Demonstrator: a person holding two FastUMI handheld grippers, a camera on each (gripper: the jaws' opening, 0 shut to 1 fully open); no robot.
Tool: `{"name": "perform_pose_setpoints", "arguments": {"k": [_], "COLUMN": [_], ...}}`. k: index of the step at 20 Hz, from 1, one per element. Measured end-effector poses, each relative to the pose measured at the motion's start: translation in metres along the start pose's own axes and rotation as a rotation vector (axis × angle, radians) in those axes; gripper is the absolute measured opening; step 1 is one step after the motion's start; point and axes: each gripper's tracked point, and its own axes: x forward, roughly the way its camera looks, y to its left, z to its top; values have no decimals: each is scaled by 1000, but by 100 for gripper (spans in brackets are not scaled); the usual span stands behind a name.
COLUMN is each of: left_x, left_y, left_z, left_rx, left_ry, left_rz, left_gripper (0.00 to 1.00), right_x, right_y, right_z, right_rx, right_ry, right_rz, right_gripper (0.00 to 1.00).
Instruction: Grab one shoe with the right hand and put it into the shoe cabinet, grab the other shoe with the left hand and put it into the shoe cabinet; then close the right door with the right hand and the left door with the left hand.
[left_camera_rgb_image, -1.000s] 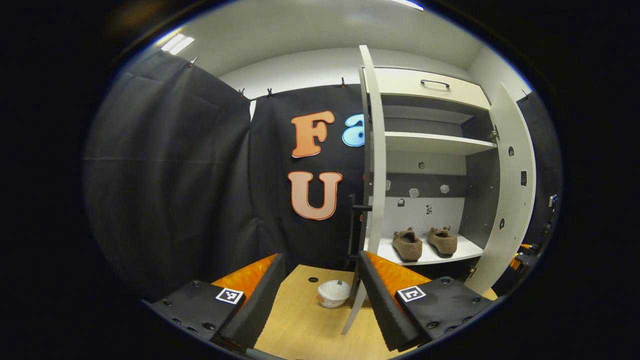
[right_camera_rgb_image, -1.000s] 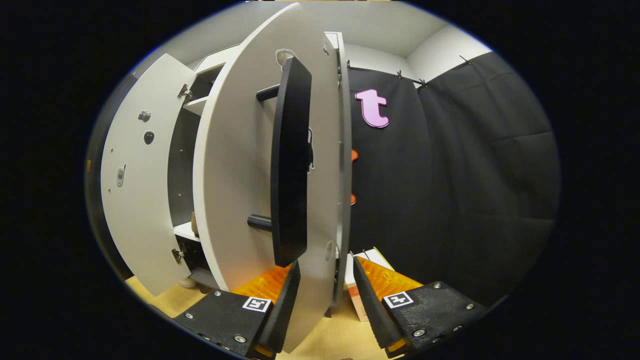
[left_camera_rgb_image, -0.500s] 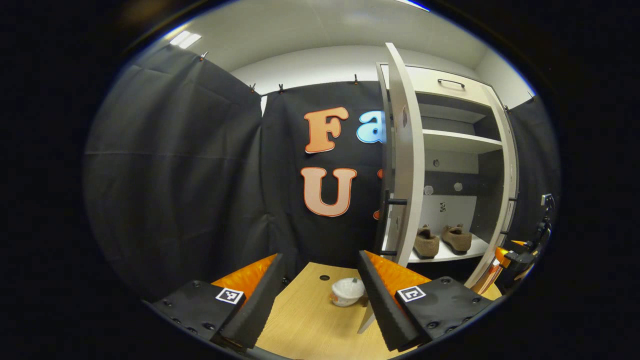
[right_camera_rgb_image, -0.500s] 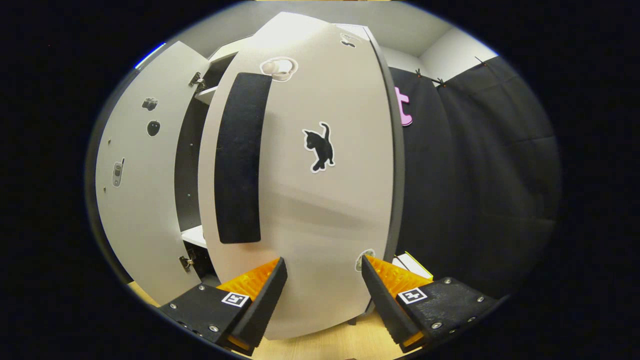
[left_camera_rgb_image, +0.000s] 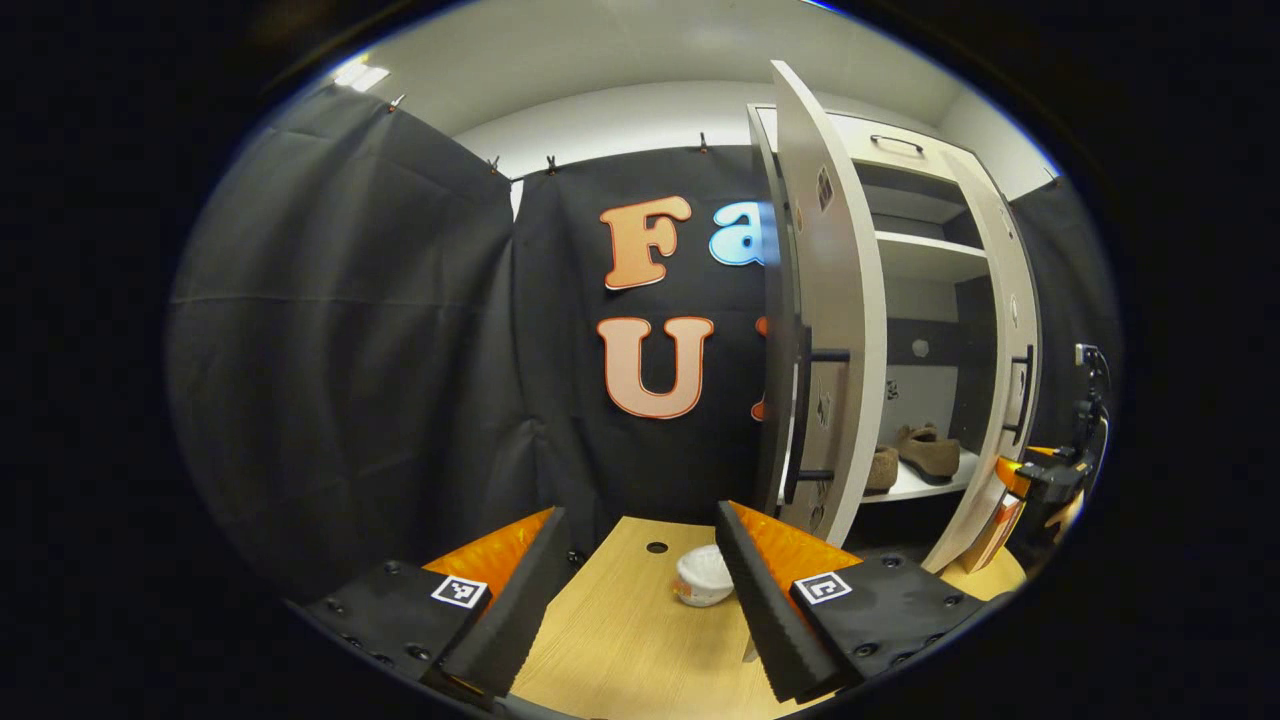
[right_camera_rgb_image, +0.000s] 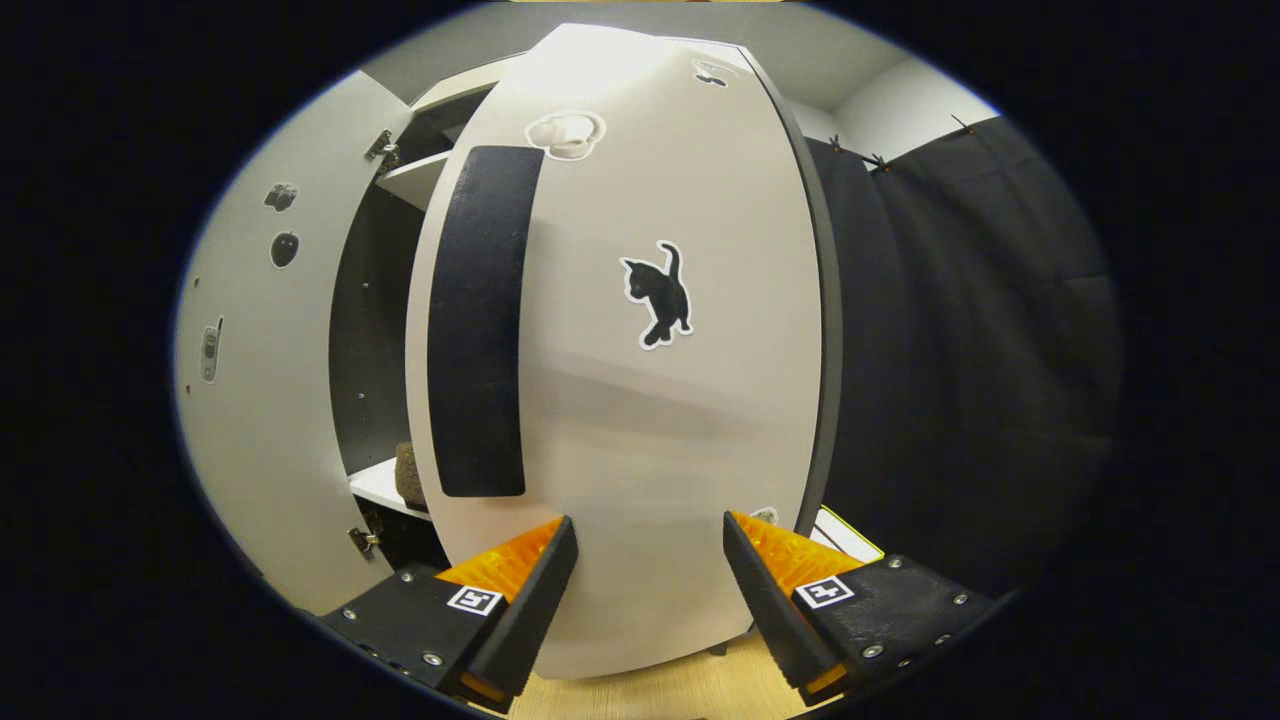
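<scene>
Cabinet doors (right_camera_rgb_image: 640, 420) – smooth, matt pale board; handle (right_camera_rgb_image: 478, 320) black with a rough, grainy face. Shoes (left_camera_rgb_image: 925, 452) look fuzzy, woolly. Table (left_camera_rgb_image: 620, 640) – light wood grain. Bowl (left_camera_rgb_image: 702, 577) glossy white.

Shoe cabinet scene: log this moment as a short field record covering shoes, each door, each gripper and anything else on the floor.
shoes: two brown fuzzy shoes side by side on the white lower shelf of the white shoe cabinet
right door: white door with a cat sticker partly swung in, a gap remaining beside its black handle
left door: white door with a black bar handle ajar
right gripper: open, close in front of the door face
left gripper: open, holding nothing
floor: white bowl on light wood
</scene>
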Motion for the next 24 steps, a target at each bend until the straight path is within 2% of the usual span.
{"name": "perform_pose_setpoints", "arguments": {"k": [9, 21, 24], "left_x": [40, 75, 80], "left_y": [-30, -82, -83], "left_z": [-56, -76, -76], "left_rx": [-41, -42, -20], "left_ry": [89, 115, 111], "left_rz": [-116, -243, -235], "left_gripper": [96, 96, 95], "right_x": [10, 12, 13], "right_y": [2, 4, 4], "right_z": [-2, 0, 0], "right_rx": [1, -12, -5], "right_ry": [21, 20, 19], "right_rz": [-58, -81, -76], "right_gripper": [91, 91, 91]}}
